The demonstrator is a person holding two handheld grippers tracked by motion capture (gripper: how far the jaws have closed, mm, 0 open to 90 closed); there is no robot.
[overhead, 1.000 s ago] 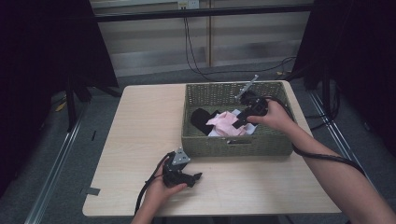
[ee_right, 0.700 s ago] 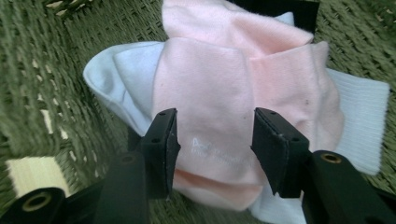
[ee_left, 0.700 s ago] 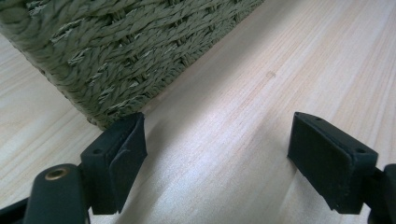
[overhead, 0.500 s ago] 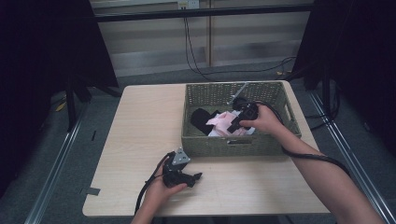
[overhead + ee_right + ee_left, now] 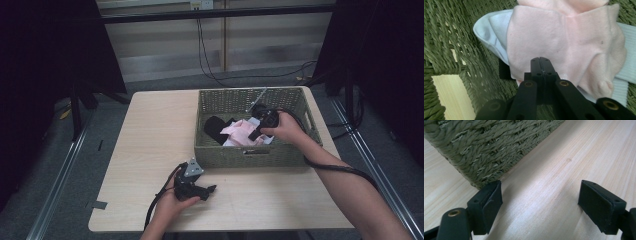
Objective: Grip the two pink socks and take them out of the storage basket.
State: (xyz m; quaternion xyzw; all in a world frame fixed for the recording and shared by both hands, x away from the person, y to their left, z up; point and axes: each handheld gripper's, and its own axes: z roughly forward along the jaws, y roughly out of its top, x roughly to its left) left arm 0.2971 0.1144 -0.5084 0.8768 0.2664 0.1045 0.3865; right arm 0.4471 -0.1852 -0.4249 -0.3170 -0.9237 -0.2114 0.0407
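A green woven basket (image 5: 250,156) stands on the table and holds a pink sock (image 5: 240,131), pale white socks and a black garment (image 5: 214,127). My right gripper (image 5: 255,134) reaches down into the basket. In the right gripper view its jaws have just closed; the right gripper (image 5: 540,60) is shut, its tips over the pink sock (image 5: 564,37), and no cloth shows between them. A pale bluish-white sock (image 5: 490,27) lies under the pink one. My left gripper (image 5: 210,190) rests on the table in front of the basket, open and empty, with its left pad (image 5: 489,202) near the basket corner (image 5: 486,142).
The light wooden table (image 5: 155,135) has free room left of the basket and along its front edge. Cables trail from both grippers. A slot handle (image 5: 451,95) opens in the basket wall. Dark frames and floor rails surround the table.
My right gripper has dipped a little lower toward the pink sock inside the basket. The left hand and its gripper have kept still.
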